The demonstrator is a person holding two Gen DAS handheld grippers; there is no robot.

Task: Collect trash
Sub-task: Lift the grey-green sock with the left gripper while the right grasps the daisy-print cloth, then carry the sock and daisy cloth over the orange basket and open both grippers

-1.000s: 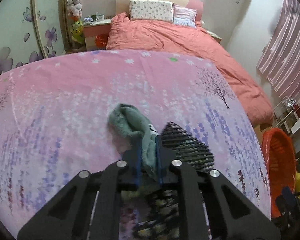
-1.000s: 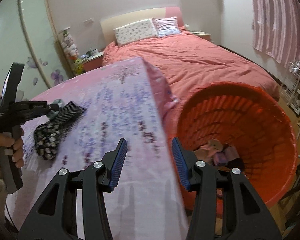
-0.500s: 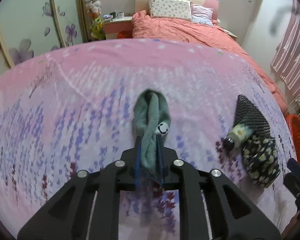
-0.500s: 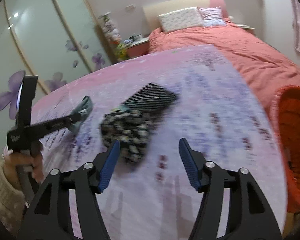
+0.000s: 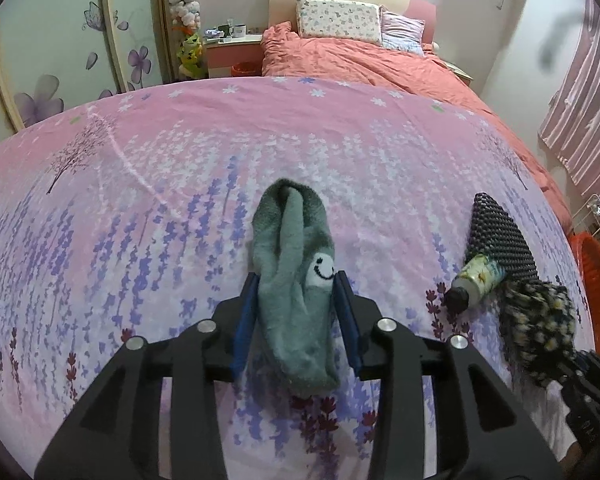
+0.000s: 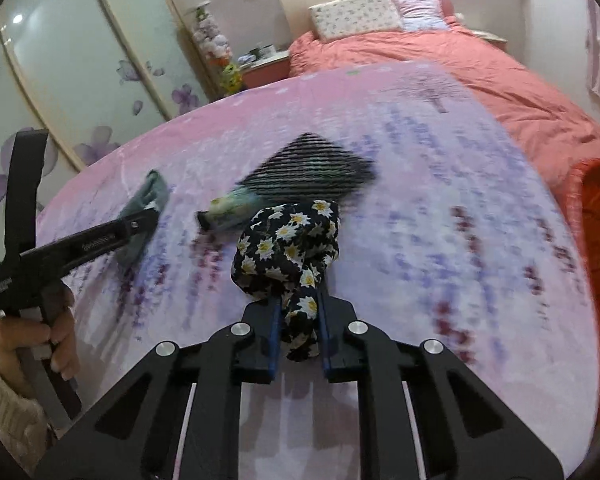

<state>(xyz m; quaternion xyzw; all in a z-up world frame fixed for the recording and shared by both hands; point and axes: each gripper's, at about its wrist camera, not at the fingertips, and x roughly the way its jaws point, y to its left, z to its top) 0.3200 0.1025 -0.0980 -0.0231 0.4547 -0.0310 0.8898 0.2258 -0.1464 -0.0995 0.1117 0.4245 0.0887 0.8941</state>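
A grey-green sock with a smiley face lies on the pink flowered bedspread between the fingers of my left gripper, whose jaws stand apart beside it. My right gripper is shut on a black daisy-print cloth. A black mesh piece and a small flowered bottle lie just beyond it; both also show in the left wrist view, the bottle at right.
An orange basket stands off the right edge of the bedspread. A bed with a salmon duvet is behind, with a nightstand and sliding wardrobe doors to the left.
My left gripper's jaws have opened around the sock, which now rests on the bedspread. My right gripper moved forward and closed on the daisy-print cloth.
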